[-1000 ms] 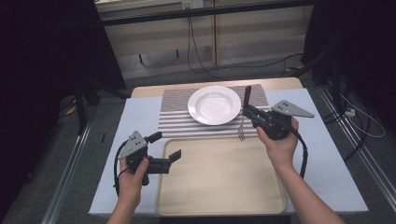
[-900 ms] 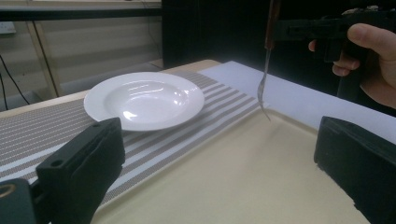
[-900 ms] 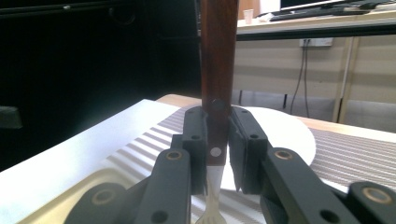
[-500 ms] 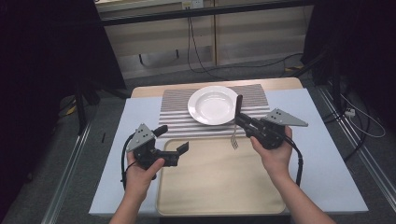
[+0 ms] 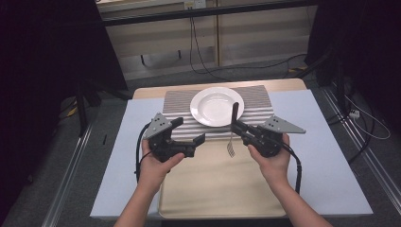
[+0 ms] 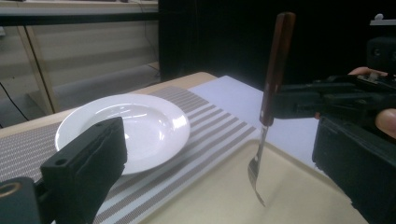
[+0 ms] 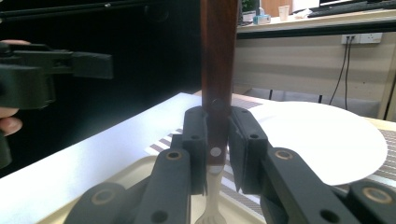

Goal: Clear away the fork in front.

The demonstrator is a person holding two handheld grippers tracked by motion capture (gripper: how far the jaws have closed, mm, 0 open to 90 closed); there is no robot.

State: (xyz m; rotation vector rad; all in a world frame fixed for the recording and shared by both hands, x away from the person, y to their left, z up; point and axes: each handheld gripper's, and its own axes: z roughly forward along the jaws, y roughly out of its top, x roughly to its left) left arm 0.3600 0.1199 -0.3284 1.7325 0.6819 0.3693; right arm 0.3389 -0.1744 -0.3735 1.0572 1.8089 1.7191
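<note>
A fork (image 5: 231,142) with a dark wooden handle stands upright, tines down, over the far edge of the beige tray (image 5: 222,194). My right gripper (image 5: 236,126) is shut on the handle just above the metal neck; in the right gripper view both pads clamp the fork (image 7: 217,51). My left gripper (image 5: 189,131) is open and holds nothing, a short way left of the fork, its jaws pointing toward it. The fork (image 6: 275,70) hangs between the jaws' line of sight in the left gripper view. A white plate (image 5: 216,106) rests on a striped placemat (image 5: 177,101).
A pale blue sheet (image 5: 326,156) covers the table (image 5: 283,84) under the mat and tray. Dark stands and cables surround the table on the floor. The plate (image 6: 140,121) lies just beyond both grippers.
The right gripper has carried the fork left and nearer the person, from beside the plate to the tray's far edge. The left gripper has moved right and away, closing toward the fork.
</note>
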